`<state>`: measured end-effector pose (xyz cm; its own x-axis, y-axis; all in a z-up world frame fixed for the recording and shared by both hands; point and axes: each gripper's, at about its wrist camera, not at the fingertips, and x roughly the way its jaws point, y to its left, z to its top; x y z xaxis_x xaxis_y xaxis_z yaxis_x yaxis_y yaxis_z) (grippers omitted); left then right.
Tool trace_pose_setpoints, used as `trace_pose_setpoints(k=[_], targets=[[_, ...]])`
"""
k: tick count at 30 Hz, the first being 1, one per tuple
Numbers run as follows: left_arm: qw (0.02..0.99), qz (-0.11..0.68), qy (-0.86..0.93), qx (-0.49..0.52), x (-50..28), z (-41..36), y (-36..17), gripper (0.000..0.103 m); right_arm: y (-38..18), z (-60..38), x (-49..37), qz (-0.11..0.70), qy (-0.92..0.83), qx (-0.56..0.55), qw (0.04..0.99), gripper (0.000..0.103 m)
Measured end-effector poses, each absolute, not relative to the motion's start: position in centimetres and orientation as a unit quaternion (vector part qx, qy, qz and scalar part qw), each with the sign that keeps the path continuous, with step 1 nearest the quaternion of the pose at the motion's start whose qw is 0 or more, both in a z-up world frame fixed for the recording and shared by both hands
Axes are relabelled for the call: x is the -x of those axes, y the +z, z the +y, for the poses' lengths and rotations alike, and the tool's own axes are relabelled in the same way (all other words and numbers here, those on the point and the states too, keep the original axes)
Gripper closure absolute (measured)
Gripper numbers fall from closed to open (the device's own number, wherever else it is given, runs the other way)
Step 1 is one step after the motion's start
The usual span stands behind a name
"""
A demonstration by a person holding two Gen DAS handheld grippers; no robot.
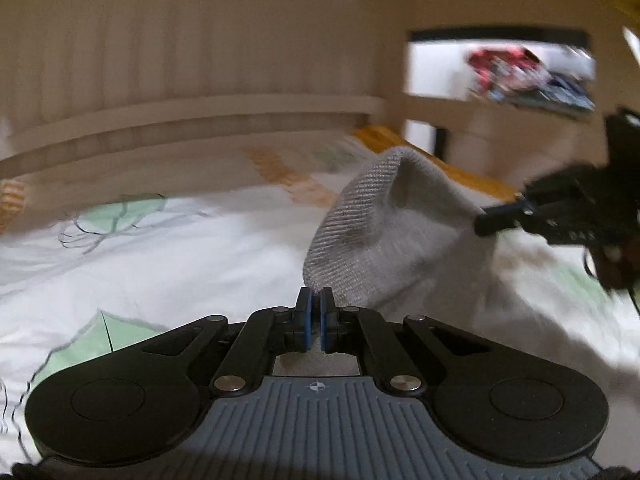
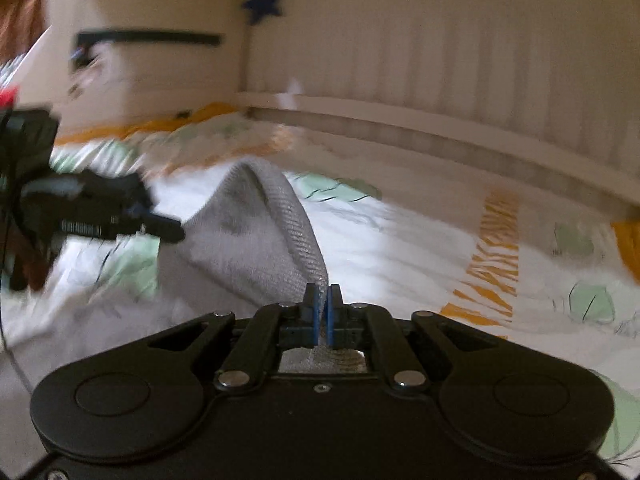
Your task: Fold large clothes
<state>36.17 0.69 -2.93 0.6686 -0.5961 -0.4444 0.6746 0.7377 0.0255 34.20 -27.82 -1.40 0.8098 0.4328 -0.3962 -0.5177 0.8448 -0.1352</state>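
Both tongs are clenched on the ribbed hem of a grey knit garment — left tongs at one end, right tongs at the other — holding it raised above the bed's printed sheet.

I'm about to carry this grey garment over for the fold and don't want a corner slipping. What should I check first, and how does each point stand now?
1. Left gripper shut on the grey ribbed knit garment: ok.
2. Right gripper shut on the garment's ribbed hem: ok.
3. Hem lifted clear of the white bedsheet with green and orange print between the grippers: ok.
4. Hem taut between grips: not ok, it arches upward.
5. Rest of the garment lying flat: cannot tell, blurred.
6. Depth of each pinch: cannot tell.
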Motion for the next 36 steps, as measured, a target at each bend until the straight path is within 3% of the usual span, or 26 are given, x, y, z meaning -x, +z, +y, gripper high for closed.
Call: trace_pose_setpoints(k=[7, 11, 12, 13, 15, 16, 17, 19, 29, 31, 32, 33, 34, 35, 36], targets=[[0.852, 0.308, -0.393, -0.155, -30.8, 1.4, -7.4, 0.097, -6.4, -26.1, -25.9, 0.232, 0.294, 0.203, 0.905, 0.094], [0.849, 0.338, -0.389, -0.118, -30.4, 2.3, -6.7, 0.096, -7.7, -25.9, -23.7, 0.276, 0.308, 0.201, 0.888, 0.094], [0.853, 0.342, -0.383, -0.092, -30.8, 2.7, -6.2, 0.094, -7.5, -26.3, -23.7, 0.283, 0.305, 0.182, 0.891, 0.094], [0.859, 0.346, -0.373, -0.065, -31.4, 3.0, -5.8, 0.082, -7.2, -26.7, -24.0, 0.290, 0.300, 0.157, 0.895, 0.092], [0.866, 0.358, -0.350, 0.005, -32.6, 3.8, -5.6, 0.061, -6.1, -28.0, -25.4, 0.301, 0.279, 0.087, 0.908, 0.080], [0.868, 0.360, -0.339, 0.043, -33.3, 4.8, -5.6, 0.054, -5.6, -28.8, -26.3, 0.306, 0.264, 0.049, 0.913, 0.061], [0.869, 0.361, -0.328, 0.079, -34.0, 5.2, -5.7, 0.053, -5.2, -29.5, -27.4, 0.318, 0.243, 0.007, 0.917, 0.043], [0.870, 0.368, -0.298, 0.136, -35.7, 5.6, -6.2, 0.051, -5.2, -30.9, -29.3, 0.334, 0.215, -0.058, 0.916, 0.034], [0.852, 0.407, -0.224, 0.242, -40.9, 5.0, -10.3, 0.050, -9.4, -33.4, -33.8, 0.394, 0.157, -0.230, 0.876, 0.035], [0.848, 0.412, -0.228, 0.244, -41.6, 4.6, -10.4, 0.054, -9.8, -33.5, -34.1, 0.390, 0.154, -0.244, 0.874, 0.038], [0.846, 0.412, -0.232, 0.247, -41.9, 4.5, -10.5, 0.064, -9.8, -33.6, -34.1, 0.388, 0.152, -0.249, 0.874, 0.043], [0.846, 0.409, -0.235, 0.247, -42.0, 4.5, -10.4, 0.092, -9.8, -33.6, -34.3, 0.385, 0.150, -0.256, 0.874, 0.047], [0.852, 0.401, -0.234, 0.242, -42.1, 4.3, -10.2, 0.099, -9.8, -33.6, -34.3, 0.383, 0.145, -0.260, 0.874, 0.065], [0.863, 0.381, -0.235, 0.235, -41.8, 4.2, -9.5, 0.099, -9.6, -33.5, -34.3, 0.383, 0.138, -0.257, 0.876, 0.091], [0.874, 0.353, -0.244, 0.229, -41.2, 4.2, -8.5, 0.099, -9.2, -33.4, -34.4, 0.380, 0.131, -0.248, 0.881, 0.091]])
